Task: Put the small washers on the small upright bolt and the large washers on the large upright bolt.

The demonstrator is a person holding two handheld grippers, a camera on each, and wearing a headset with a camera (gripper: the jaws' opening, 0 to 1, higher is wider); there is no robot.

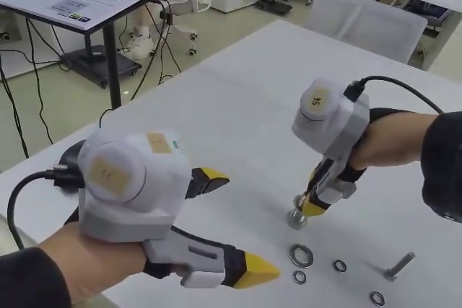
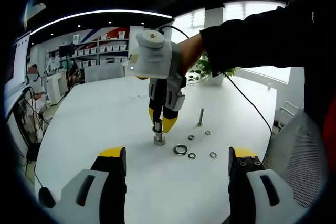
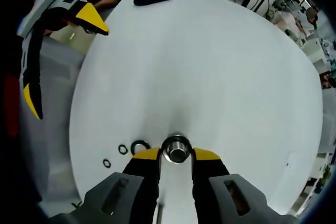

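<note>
Looks down over the white table (image 1: pixel 238 106) from the head view, low across it from the left gripper view, closely down from the right gripper view, sharing the large bolt (image 2: pixel 159 139) and washers (image 1: pixel 302 255).

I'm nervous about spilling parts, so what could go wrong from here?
The right claw seems clamped on the big bolt; a crooked release could tip it. The washers lie close together, so the open left claw might nudge neighbours or the small bolt.
</note>
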